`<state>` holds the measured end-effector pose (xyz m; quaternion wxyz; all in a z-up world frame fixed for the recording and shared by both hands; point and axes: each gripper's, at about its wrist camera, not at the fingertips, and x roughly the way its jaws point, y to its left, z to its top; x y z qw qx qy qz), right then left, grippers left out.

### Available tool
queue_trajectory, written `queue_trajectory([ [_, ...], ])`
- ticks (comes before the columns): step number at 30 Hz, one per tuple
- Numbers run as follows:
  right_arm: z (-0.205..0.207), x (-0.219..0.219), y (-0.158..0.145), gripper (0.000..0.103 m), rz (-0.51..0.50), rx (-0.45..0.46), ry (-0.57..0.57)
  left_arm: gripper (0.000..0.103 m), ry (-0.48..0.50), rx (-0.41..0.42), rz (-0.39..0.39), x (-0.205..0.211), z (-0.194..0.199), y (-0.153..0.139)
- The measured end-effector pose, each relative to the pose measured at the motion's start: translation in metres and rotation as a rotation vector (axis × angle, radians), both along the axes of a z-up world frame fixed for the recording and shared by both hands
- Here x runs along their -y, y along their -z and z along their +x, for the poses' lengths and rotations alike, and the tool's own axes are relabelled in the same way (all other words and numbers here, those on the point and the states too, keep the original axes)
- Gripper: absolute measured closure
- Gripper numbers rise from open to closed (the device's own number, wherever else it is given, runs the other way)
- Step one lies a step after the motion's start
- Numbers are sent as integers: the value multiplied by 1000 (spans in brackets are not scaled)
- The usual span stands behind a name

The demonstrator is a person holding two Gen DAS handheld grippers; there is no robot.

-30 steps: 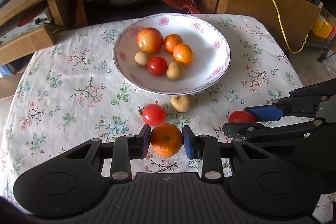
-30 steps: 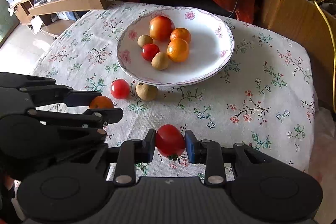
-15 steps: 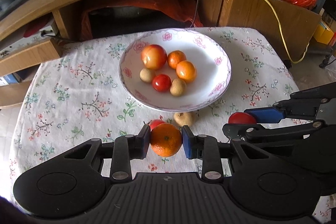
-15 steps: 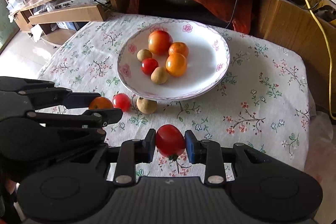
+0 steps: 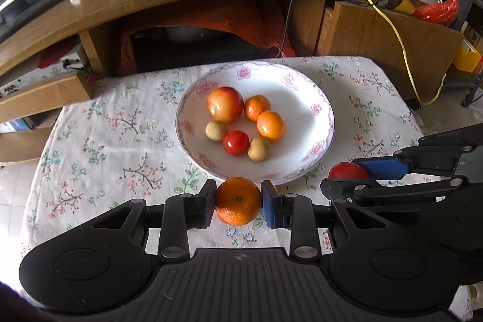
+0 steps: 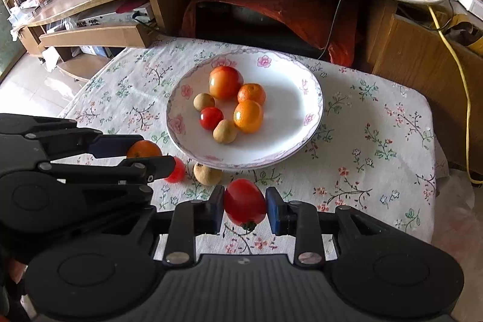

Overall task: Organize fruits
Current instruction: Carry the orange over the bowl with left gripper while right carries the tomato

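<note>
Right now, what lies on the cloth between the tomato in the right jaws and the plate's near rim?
In the right wrist view, a brown longan-like fruit sits there, tucked against the plate, just beyond the held tomato. Otherwise only cloth.

The left hand-held gripper (image 5: 238, 200) has its two blue-padded fingers (image 5: 269, 200) pressed against the sides of a round orange mandarin (image 5: 238, 200), holding it clear of the table. The right hand-held gripper (image 6: 244, 206) clamps a glossy red tomato (image 6: 244, 205) the same way, stem end down. Both point forward, side by side, the right one just beside the left.
</note>
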<state>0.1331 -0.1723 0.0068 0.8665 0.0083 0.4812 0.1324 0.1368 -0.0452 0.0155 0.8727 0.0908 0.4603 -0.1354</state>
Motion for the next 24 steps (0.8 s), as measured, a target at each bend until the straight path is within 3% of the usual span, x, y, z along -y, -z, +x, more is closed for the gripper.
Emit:
queue_trajectory([
  [24, 30, 7, -9, 72, 14, 39, 43, 65, -14, 40, 16, 8, 29, -7],
])
